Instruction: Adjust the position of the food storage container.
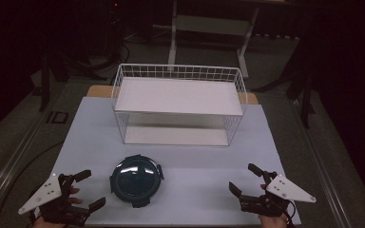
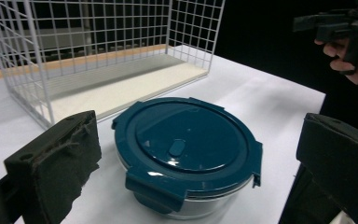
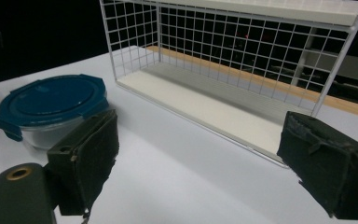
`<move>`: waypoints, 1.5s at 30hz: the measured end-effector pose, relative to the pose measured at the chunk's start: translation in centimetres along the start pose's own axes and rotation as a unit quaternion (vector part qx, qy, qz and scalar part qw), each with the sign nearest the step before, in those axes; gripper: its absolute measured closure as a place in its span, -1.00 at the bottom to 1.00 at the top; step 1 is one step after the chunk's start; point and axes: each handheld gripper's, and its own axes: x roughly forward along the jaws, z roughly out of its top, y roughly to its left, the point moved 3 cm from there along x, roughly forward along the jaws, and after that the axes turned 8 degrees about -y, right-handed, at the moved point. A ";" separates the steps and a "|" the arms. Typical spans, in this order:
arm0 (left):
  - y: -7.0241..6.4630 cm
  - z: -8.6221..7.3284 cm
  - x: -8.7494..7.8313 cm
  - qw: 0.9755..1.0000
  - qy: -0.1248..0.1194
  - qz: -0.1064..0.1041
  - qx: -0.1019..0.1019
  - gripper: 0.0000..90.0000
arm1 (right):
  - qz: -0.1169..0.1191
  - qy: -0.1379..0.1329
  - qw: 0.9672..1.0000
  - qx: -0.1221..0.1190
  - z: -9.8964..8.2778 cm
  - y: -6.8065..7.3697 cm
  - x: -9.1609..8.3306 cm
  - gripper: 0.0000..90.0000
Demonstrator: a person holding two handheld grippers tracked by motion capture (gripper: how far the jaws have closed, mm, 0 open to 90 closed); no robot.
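Both my grippers hover low over the table's (image 1: 180, 204) near edge, the left gripper (image 1: 86, 189) by the near-left corner and the right gripper (image 1: 245, 179) by the near-right corner, each with its jaws spread wide and nothing between them. Just beside my left gripper, near the middle of the front edge, stands the round glass container (image 1: 136, 179) with its dark teal lid (image 2: 186, 140) clipped on by tabs around the rim; from the left gripper view it sits straight ahead between my open jaws, untouched. I cannot tell what is inside, since the lid covers the top and the little glass wall I see below it shows nothing clearly. Behind it, toward the far edge and centred on the table, stands the white wire basket (image 1: 178, 71), a tall rack with a white shelf (image 1: 178, 97) across its upper level and a white floor panel (image 1: 176, 136) below, both bare. Its open front faces me. Bare tabletop lies between the container and the rack, and between the container and my right gripper, which is well apart from it. Beyond the table the room is dark, with a pale frame (image 1: 214, 23) standing on the floor.
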 end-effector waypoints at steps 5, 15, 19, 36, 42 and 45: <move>-0.3 0.3 0.1 1.000 -0.001 -0.007 -0.005 -1.00 | -0.001 -0.006 1.000 0.002 0.3 0.2 -0.2 -0.73; -0.1 3.1 -0.6 0.999 0.038 -0.009 -0.012 -1.00 | 0.009 -0.016 0.999 0.029 0.9 0.0 -0.1 -0.74; 2.1 3.2 -1.1 0.996 0.087 -0.006 -0.020 -1.00 | 0.011 -0.018 0.999 0.028 1.1 0.1 0.0 -0.74; 4.6 -2.0 1.1 0.971 0.238 0.001 -0.030 0.69 | 0.022 -0.008 0.999 0.035 0.6 0.1 0.3 -0.73; 4.4 -3.0 2.3 0.964 0.264 -0.001 -0.016 0.99 | 0.025 -0.004 0.999 0.034 0.4 0.2 0.4 -0.73; 4.0 -3.2 2.7 0.964 0.266 -0.010 -0.016 0.99 | 0.024 -0.004 0.999 0.035 0.3 0.1 0.4 -0.73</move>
